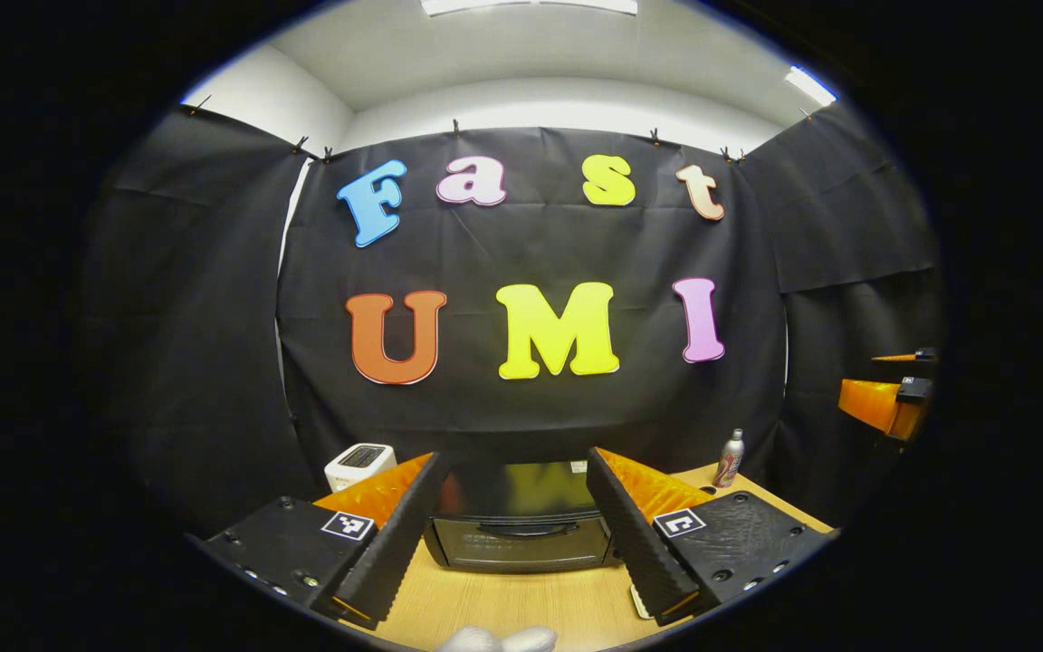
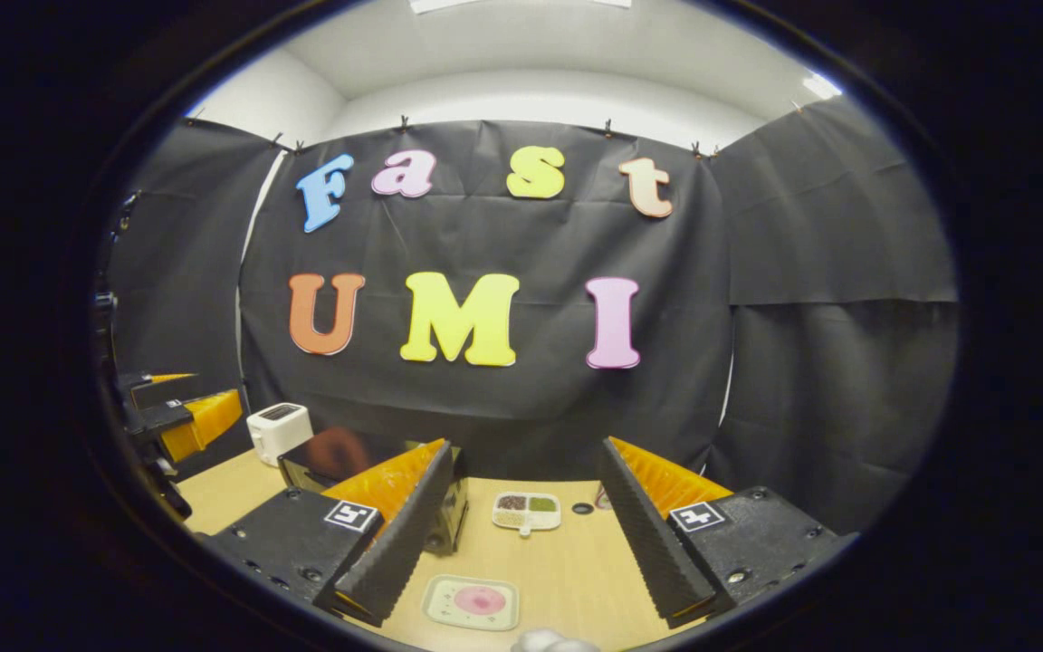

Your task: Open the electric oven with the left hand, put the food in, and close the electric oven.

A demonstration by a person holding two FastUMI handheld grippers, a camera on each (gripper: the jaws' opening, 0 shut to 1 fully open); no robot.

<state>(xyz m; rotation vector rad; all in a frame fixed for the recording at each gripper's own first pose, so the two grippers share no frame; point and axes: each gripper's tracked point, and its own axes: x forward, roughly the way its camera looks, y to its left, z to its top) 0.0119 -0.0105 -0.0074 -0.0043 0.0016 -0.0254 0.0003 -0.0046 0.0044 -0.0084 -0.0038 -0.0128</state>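
Observation:
The black electric oven [image 1: 518, 530] stands on the wooden table [image 1: 521, 602] straight ahead in the left gripper view, its glass door shut and its handle [image 1: 521, 528] across the front. My left gripper [image 1: 514, 457] is open, short of the oven, with its fingers framing it and nothing held. In the right gripper view the oven [image 2: 322, 457] sits partly behind one finger. A pale square plate with a pink round food [image 2: 472, 602] lies on the table below my open, empty right gripper [image 2: 526, 448]. Each gripper also appears at the other view's edge: the right gripper [image 1: 893, 398] and the left gripper [image 2: 186, 417].
A white toaster [image 1: 358, 465] stands left of the oven, and a small bottle [image 1: 729, 458] stands to its right. A white divided dish of grains [image 2: 526, 510] and a small dark disc [image 2: 582, 508] lie farther back. Something white and soft [image 1: 496, 639] shows at the bottom edge.

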